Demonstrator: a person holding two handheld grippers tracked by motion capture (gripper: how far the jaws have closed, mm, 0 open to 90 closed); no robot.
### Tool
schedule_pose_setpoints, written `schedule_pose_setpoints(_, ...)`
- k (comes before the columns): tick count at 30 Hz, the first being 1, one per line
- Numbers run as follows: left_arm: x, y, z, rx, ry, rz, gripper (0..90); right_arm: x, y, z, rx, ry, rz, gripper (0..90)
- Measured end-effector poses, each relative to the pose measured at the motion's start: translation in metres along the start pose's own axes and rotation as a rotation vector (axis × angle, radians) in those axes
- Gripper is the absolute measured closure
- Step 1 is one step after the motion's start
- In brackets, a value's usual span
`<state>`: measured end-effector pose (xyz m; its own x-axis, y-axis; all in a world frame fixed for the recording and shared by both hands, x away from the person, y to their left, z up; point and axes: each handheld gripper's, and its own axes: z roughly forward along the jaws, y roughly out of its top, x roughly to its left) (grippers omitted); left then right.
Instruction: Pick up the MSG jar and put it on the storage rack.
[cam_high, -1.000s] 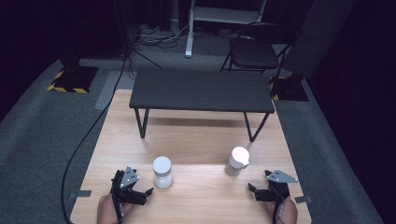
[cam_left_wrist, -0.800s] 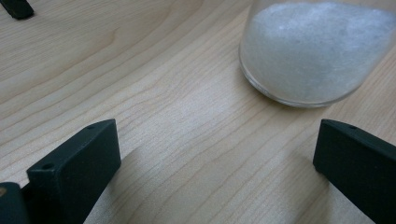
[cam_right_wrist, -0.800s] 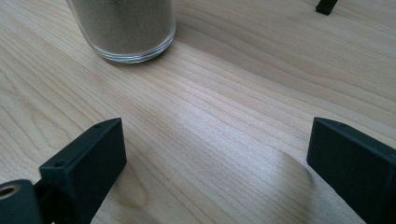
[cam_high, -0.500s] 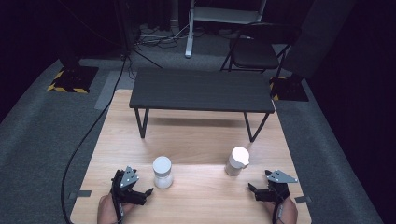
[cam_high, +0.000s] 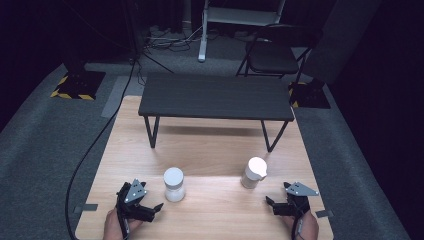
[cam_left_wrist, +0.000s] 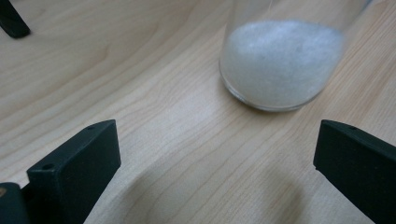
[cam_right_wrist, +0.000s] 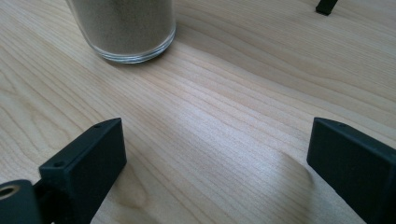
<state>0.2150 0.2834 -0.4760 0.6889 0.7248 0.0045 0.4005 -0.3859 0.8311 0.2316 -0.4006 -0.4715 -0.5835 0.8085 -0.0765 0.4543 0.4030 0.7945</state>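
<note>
A pale wooden surface (cam_high: 215, 150) carries one low black bench-like stand (cam_high: 216, 97) at its far half and two clear glass jars nearer the person. One jar holding white granules (cam_high: 173, 184), topped by a white lid, stands left of centre; one jar holding tan, sandy grains (cam_high: 254, 173) with a pale lid stands right of centre, well apart from the first. Two claws wait at the near edge: the left claw (cam_high: 148, 209) sits just beside the white-filled jar, its jaws spread wide and holding nothing, the jar's base (cam_left_wrist: 280, 65) ahead and slightly right of the gap. The right claw (cam_high: 276, 205) is near the tan-filled jar, jaws likewise spread and empty, that jar's base (cam_right_wrist: 123, 28) ahead and off to the left. This looks like the approach before any grasp: neither jar is touched. The next move likely calls for each claw to advance and swing until its jar stands between the jaws, then press in on the glass wall
</note>
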Motion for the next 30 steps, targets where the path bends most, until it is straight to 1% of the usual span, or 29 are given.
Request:
schedule_pose_setpoints(1,0.0,-0.001,-0.002,-0.019,-0.005,-0.008,0.3,0.0,0.0,0.0,0.0,0.0,0.0,4.3)
schedule_pose_setpoints(3,0.0,-0.001,-0.007,-0.052,-0.009,-0.006,0.3,0.0,0.0,0.0,0.0,-0.001,0.0,4.3)
schedule_pose_setpoints(4,-0.001,0.0,-0.009,-0.067,-0.011,0.0,0.3,0.0,0.0,0.0,0.0,-0.001,0.0,4.3)
schedule_pose_setpoints(6,-0.002,0.003,-0.012,-0.099,-0.033,0.014,0.3,0.0,0.0,0.0,0.0,-0.002,-0.001,4.3)
schedule_pose_setpoints(7,-0.002,0.003,-0.012,-0.099,-0.033,0.014,0.3,0.0,0.0,0.0,0.0,-0.002,-0.001,4.3)
schedule_pose_setpoints(9,-0.005,0.006,-0.014,-0.124,-0.039,0.039,0.3,0.001,0.0,0.0,-0.001,-0.002,-0.002,4.3)
schedule_pose_setpoints(11,-0.007,0.008,-0.016,-0.15,-0.043,0.049,0.3,0.0,0.0,0.0,0.0,-0.002,-0.001,4.3)
schedule_pose_setpoints(15,-0.011,0.01,-0.021,-0.213,-0.049,0.046,0.3,0.001,0.0,0.0,-0.001,-0.003,-0.001,4.2)
schedule_pose_setpoints(16,-0.012,0.011,-0.022,-0.22,-0.047,0.047,0.3,0.001,0.0,0.0,-0.001,-0.004,-0.002,4.3)
schedule_pose_setpoints(18,-0.016,0.015,-0.026,-0.239,-0.031,0.063,0.2,0.001,0.0,0.0,-0.001,-0.003,-0.001,4.3)
schedule_pose_setpoints(19,-0.016,0.015,-0.026,-0.239,-0.031,0.063,0.3,0.001,0.0,0.0,-0.001,-0.003,-0.001,4.3)
schedule_pose_setpoints(20,-0.015,0.015,-0.026,-0.252,-0.036,0.059,0.3,0.001,0.0,0.0,-0.001,-0.003,-0.001,4.3)
schedule_pose_setpoints(21,-0.011,0.016,-0.027,-0.269,-0.059,0.049,0.2,0.0,0.0,0.0,0.0,-0.002,0.0,4.3)
schedule_pose_setpoints(22,-0.011,0.016,-0.027,-0.269,-0.059,0.049,0.2,0.0,0.0,0.0,0.0,-0.002,0.0,4.3)
schedule_pose_setpoints(23,-0.013,0.019,-0.029,-0.273,-0.049,0.061,0.2,0.0,0.001,0.0,0.001,0.0,0.002,4.3)
schedule_pose_setpoints(24,-0.013,0.02,-0.03,-0.278,-0.05,0.065,0.2,0.0,0.001,0.0,0.001,0.0,0.002,4.3)
schedule_pose_setpoints(29,-0.014,0.022,-0.032,-0.29,-0.041,0.068,0.3,0.0,0.0,0.0,-0.001,-0.002,0.0,4.3)
schedule_pose_setpoints(30,-0.013,0.023,-0.03,-0.293,-0.042,0.068,0.3,0.0,0.0,0.0,-0.001,-0.002,-0.001,4.3)
